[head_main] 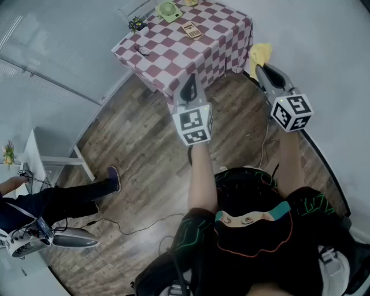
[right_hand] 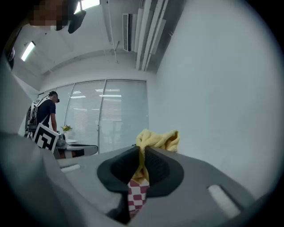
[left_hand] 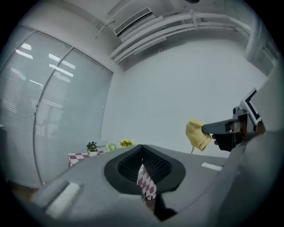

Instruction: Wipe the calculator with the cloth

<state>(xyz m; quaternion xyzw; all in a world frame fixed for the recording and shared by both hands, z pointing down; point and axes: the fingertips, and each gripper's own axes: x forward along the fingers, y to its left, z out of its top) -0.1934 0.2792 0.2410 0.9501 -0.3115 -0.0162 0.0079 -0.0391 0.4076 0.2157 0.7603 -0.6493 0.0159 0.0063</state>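
The calculator (head_main: 191,29) lies flat on the far table with the red-and-white checked cover (head_main: 173,55), well ahead of both grippers. My right gripper (head_main: 261,68) is held in the air to the right of the table, shut on a yellow cloth (head_main: 260,53). In the right gripper view the cloth (right_hand: 157,139) bunches above the closed jaws (right_hand: 142,153). My left gripper (head_main: 189,81) hovers before the table's near corner. Its jaws (left_hand: 142,153) are shut with nothing between them. The cloth (left_hand: 196,134) also shows at the right of the left gripper view.
On the table stand a green round object (head_main: 168,10), a small plant (head_main: 137,23) and a dark item (head_main: 141,50). A white side table (head_main: 34,153) and a seated person's leg (head_main: 75,193) are at the left, with cables on the wooden floor (head_main: 144,156). A wall runs along the right.
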